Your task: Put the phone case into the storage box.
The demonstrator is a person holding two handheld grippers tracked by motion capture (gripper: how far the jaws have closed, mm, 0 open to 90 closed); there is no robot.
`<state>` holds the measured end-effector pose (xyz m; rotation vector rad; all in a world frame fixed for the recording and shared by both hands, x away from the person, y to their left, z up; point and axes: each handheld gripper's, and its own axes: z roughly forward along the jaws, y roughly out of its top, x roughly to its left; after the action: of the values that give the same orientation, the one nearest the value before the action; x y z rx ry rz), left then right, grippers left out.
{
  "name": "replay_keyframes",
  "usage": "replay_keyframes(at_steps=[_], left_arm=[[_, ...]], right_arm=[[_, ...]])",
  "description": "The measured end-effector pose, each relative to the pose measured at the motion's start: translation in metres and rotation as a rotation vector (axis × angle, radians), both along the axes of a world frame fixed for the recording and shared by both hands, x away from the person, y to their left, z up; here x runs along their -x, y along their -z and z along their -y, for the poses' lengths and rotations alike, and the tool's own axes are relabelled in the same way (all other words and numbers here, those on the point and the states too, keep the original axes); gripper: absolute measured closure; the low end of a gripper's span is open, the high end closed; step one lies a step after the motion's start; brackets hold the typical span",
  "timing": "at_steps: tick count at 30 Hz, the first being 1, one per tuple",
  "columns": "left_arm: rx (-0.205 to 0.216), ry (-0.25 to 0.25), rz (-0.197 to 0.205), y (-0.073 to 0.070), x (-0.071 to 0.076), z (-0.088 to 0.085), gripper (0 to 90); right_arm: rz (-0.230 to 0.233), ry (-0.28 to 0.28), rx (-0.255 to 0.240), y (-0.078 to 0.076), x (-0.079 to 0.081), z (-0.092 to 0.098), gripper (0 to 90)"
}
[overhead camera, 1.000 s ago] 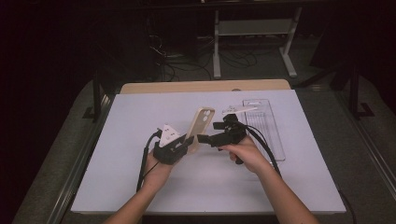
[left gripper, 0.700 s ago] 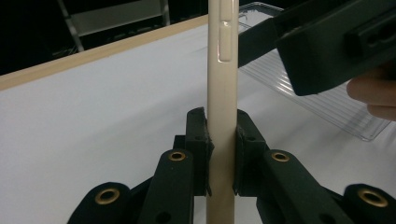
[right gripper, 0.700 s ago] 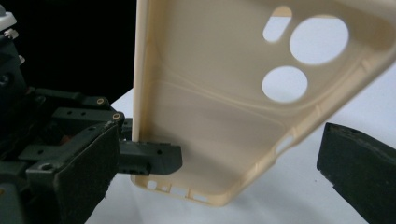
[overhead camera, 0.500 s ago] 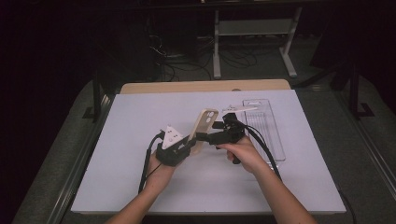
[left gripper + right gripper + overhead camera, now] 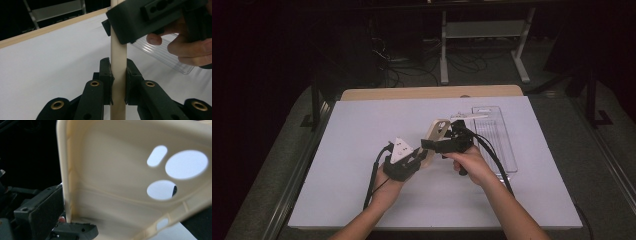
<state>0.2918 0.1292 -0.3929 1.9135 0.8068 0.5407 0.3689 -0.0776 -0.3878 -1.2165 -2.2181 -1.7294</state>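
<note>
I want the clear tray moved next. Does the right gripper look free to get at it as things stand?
Probably not yet. The right gripper is at the beige phone case that the left gripper clamps, so it looks occupied. The clear tray lies just beside the right hand, with nothing between them.

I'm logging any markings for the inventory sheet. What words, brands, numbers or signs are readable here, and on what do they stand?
None can be read.
Cream phone case: its inner face shows camera cut-outs, no print.
Clear plastic tray: ribbed, with no label to be seen.
Left claw, shut on the case's edge: plain black, brass rivets, no lettering.
Grey plate on the left claw: small dark dots, too small to tell whether they are marks.
</note>
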Motion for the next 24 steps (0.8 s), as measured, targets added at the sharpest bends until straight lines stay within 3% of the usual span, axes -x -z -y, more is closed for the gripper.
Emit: replay_keyframes(at_steps=[6,7,9,14,24], left_arm=[[0.001,0.004,0.008,-0.0002,0.0027,0.0033,79.3],[0.024,0.0,0.008,0.0006,0.0032,0.0051,79.3],[0.003,0.008,0.012,0.0004,0.003,0.0042,79.2],[0.003,0.007,0.013,0.0007,0.0028,0.0044,79.2],[-0.005,0.01,0.012,0.001,0.0028,0.0038,79.1]], right_arm=[[0.0,0.01,-0.005,0.0009,-0.0005,-0.0009,0.0],[-0.001,0.012,-0.007,0.0011,-0.0005,-0.0011,0.0],[-0.003,0.016,-0.005,0.0016,-0.0008,-0.0012,0.0],[-0.025,0.02,-0.004,0.0015,-0.001,-0.0008,0.0],[-0.016,0.022,-0.004,0.0014,-0.0006,-0.001,3.3]])
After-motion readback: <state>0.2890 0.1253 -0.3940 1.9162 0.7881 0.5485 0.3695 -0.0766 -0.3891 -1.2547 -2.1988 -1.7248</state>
